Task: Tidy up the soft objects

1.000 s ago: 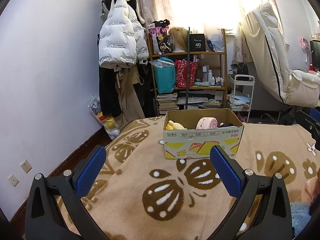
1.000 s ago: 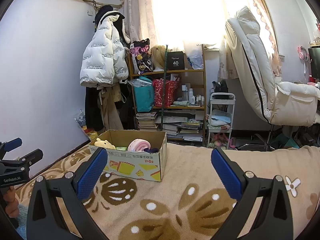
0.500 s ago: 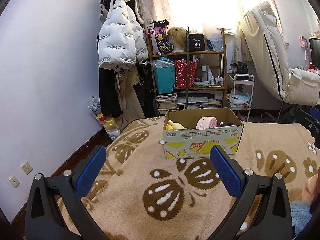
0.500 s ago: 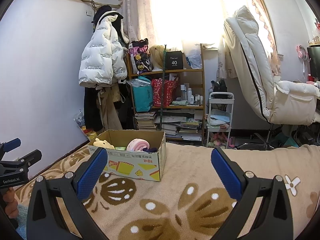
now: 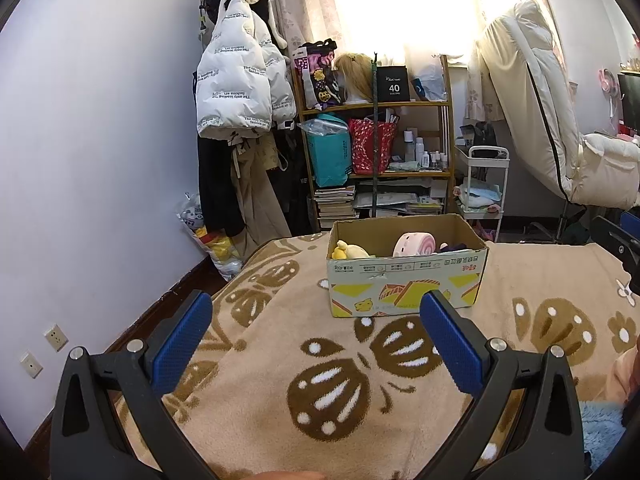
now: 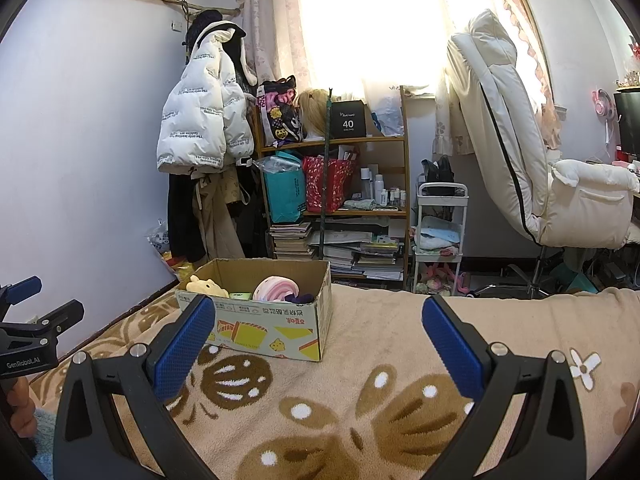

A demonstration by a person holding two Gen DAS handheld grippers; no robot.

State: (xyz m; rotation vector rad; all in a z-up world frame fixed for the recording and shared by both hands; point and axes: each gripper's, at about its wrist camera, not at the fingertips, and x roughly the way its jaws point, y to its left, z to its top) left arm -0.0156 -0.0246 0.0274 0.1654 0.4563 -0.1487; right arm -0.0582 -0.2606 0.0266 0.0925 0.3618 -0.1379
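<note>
Ahead of the left tongs (image 5: 316,338), whose blue pads stand wide apart with nothing between them, a cardboard box (image 5: 404,292) sits on the brown patterned blanket (image 5: 280,360) holding a yellow plush (image 5: 350,250) and a pink roll (image 5: 414,244); any next grab should probably come down over the rim and pinch gently. From the right tongs (image 6: 320,338), equally wide and empty, the box lies ahead to the left, and readable writing includes "40" on a black shelf carton (image 6: 347,119), "GenRobot.AI" on the other tool, and "fashion" lettering on the white jacket (image 6: 200,120).
</note>
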